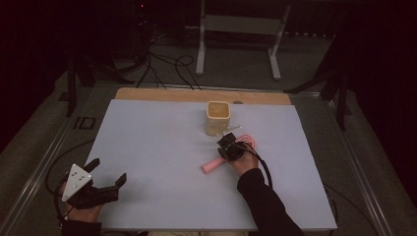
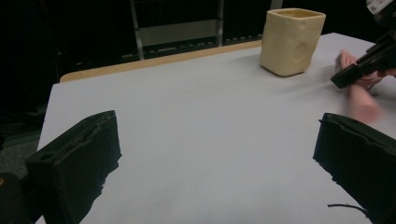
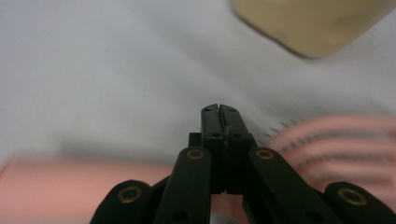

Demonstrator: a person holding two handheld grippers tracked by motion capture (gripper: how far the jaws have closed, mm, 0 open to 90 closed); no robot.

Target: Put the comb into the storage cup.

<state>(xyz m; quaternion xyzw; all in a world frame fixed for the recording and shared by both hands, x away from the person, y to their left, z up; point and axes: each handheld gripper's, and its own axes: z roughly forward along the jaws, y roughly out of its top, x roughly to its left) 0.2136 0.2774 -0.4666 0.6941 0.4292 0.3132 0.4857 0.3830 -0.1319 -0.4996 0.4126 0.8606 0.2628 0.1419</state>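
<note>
Lying flat on the counter point(image 1: 147, 162), a pink hairbrush point(image 1: 212, 166) is seen just in front of the cream cup point(image 1: 218, 118), a bit to the right. The brush head w/ its rows of bristles is by the right gripper point(image 1: 227, 140); the smooth pink handle sticks out toward the person. The right gripper is held right over the brush, where handle meets head. Its fingers point(image 3: 219, 114) are pressed tight together, tip to tip, w/ nothing seen between them, so the brush isn't gripped yet.

The left gripper point(image 1: 109, 172) is kept low at the near left corner, well apart from the brush. Its fingers point(image 2: 74, 161) are spread wide, nothing held.

The brush is prob. light, stiff plastic. The handle looks smooth, so it could slip. The best hold is likely across the handle near the head, not on the soft bristles. The cup is close, so it could get bumped.
</note>
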